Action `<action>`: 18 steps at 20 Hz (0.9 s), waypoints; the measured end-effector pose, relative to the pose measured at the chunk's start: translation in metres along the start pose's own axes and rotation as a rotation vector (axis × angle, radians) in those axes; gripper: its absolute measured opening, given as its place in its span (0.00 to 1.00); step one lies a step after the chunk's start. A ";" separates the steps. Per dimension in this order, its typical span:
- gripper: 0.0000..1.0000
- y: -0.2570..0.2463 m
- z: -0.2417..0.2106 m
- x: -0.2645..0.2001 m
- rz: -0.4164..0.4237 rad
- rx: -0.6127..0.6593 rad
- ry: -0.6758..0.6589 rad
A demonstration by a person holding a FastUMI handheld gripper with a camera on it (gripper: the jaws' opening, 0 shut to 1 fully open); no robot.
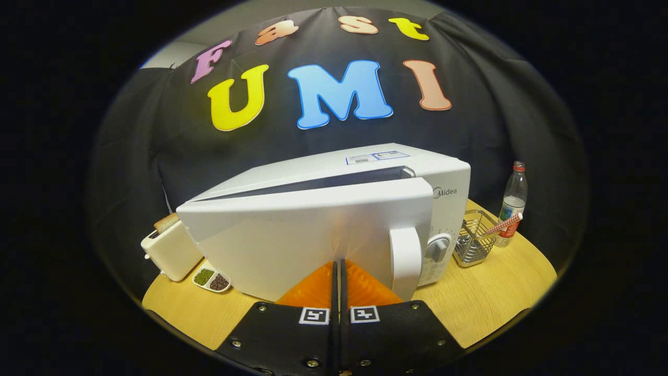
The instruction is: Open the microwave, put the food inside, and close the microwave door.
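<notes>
Microwave (334,209) at frame centre on wooden surface (485,303), door (292,245) ajar: a dark gap runs along its top edge. Tongs (338,266) pressed together, holding nothing, tips against the door face just left of the handle (406,261). Bare surface lower right. Wire basket (474,237) right of microwave holds a red-checked stick; bottle (513,203) behind it. Left: toaster (169,250) with bread in its slot, divided dish (211,279) of green and dark grains. Microwave interior hidden; food not identifiable.
</notes>
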State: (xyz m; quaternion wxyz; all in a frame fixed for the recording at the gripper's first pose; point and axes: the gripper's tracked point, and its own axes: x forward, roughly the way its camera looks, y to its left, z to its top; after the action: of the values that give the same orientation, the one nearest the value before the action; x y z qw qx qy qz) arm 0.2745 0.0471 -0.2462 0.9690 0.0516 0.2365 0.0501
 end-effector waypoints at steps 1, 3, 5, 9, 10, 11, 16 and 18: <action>0.01 -0.002 0.002 0.003 -0.004 0.007 -0.004; 0.01 -0.004 0.003 0.010 -0.002 0.034 0.003; 0.01 -0.006 0.005 0.014 -0.004 0.057 0.010; 0.01 -0.010 0.009 0.020 -0.011 0.058 0.013; 0.01 -0.009 0.010 0.020 -0.016 0.039 0.006; 0.01 -0.010 0.011 0.022 -0.020 0.032 0.005; 0.02 -0.008 0.015 0.022 -0.025 0.036 0.013; 0.02 -0.004 0.024 0.008 -0.019 0.010 -0.013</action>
State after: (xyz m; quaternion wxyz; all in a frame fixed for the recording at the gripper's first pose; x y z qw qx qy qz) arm 0.2927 0.0417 -0.2288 0.9706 0.0547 0.2309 0.0396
